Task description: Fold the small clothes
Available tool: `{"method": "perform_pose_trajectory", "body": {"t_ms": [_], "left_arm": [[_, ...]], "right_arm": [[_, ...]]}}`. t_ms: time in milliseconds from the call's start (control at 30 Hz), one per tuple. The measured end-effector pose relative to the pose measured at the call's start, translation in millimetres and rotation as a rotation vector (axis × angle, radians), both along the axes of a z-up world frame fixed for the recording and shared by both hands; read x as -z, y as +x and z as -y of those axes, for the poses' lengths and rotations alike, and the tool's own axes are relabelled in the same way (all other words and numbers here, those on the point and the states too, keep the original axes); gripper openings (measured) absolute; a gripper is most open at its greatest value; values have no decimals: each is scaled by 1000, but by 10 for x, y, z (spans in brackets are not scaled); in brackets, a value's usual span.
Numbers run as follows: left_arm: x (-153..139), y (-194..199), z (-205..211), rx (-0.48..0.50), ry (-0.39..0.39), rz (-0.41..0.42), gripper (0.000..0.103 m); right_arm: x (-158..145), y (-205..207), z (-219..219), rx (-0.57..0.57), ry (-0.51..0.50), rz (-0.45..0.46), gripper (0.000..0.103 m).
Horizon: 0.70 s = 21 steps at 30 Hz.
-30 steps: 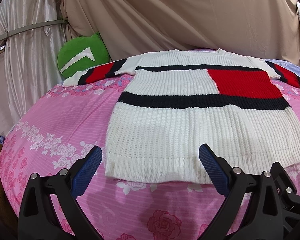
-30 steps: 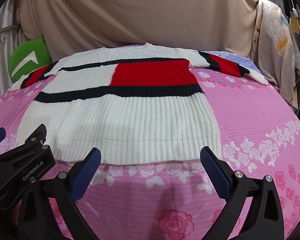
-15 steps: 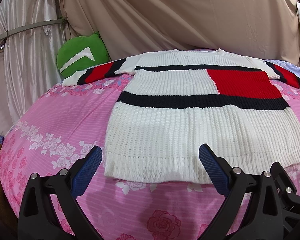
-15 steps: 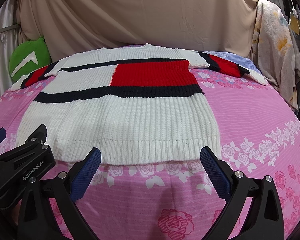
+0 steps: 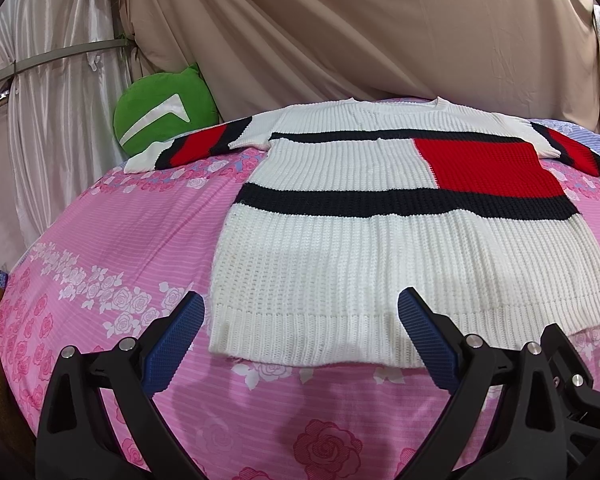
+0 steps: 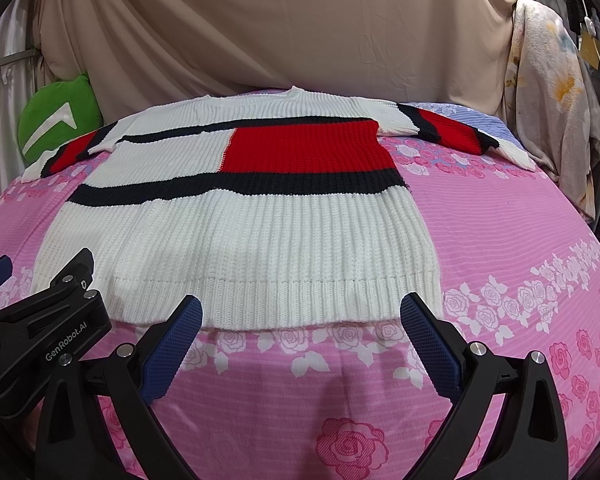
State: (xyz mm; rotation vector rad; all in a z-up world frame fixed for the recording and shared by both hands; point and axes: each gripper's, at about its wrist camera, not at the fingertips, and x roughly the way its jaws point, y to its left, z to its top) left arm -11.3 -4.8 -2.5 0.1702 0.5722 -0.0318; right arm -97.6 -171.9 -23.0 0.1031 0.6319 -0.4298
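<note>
A white knit sweater (image 5: 340, 248) (image 6: 236, 240) with black bands, a red block and red-striped sleeves lies flat, face up, on a pink floral bed sheet (image 5: 112, 240) (image 6: 500, 240). Its ribbed hem faces me. My left gripper (image 5: 302, 316) stands open just before the hem's left part, nothing between its blue pads. My right gripper (image 6: 300, 316) is open too, hovering before the hem's right part. The left gripper's black body (image 6: 40, 332) shows at the left of the right wrist view.
A green round cushion (image 5: 164, 108) (image 6: 58, 120) sits behind the sweater's left sleeve. Beige cloth (image 5: 340, 32) hangs behind the bed. A floral fabric (image 6: 552, 92) hangs at the right. A blue striped cloth (image 6: 472, 118) lies under the right sleeve.
Both grippers have crept very slightly toward the hem; the sweater lies unchanged.
</note>
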Motion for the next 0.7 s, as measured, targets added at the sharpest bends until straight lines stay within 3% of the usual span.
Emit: {"method": "perform_pose_trajectory", "body": {"t_ms": [400,500,600,700], "left_arm": [[8,10,-12,2,0,-7,95],[13,32,-44,20,-26,-27,95],[-29,51,-146,36,-88,-51,95],[-163,129,-230,28,-99,-47,95]], "right_arm": [[16,6,7,0,4,-5,98],[20,12,64,-40,53,-13,98],[-61,-28,348,-85,182,15,96],[-244,-98,897,-27,231,69,96]]}}
